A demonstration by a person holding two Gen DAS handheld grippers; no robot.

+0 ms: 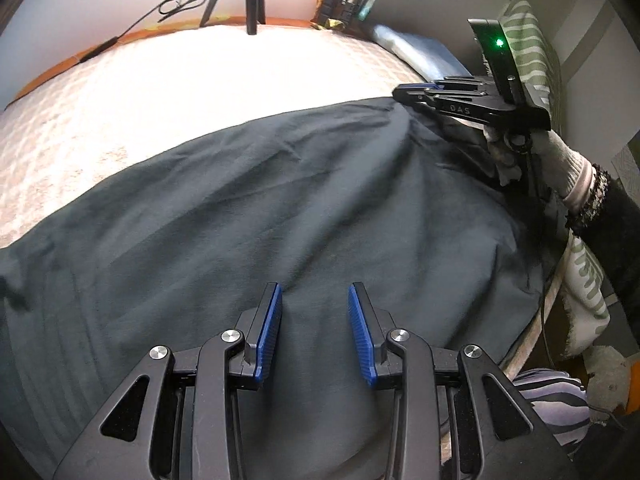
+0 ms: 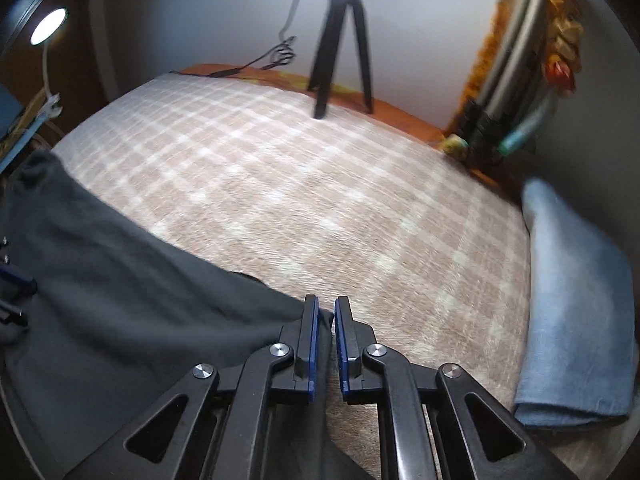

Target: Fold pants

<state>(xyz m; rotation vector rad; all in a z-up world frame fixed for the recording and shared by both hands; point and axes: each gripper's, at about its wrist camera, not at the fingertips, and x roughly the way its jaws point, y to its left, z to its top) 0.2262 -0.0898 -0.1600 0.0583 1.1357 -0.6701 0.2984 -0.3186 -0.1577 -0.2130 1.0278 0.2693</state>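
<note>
The dark pants [image 1: 248,208] lay spread on the checked bed cover [image 2: 304,184]. The left tongs [image 1: 315,292] hung released above them; the right tongs [image 2: 326,308] nearly closed, pinching the pants' edge.

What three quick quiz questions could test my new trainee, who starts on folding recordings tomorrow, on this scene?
1. True or false: the left gripper has nothing between its pads.
2. Where do the dark pants lie? A) on the checked blanket B) on the folded blue towel C) draped on the tripod
3. Fill in: the right gripper sits at the pants' ____.

Key:
1. True; its jaws stand apart above flat cloth.
2. A.
3. Edge; its jaws are nearly closed there, and whether they pinch cloth cannot be told.
</note>
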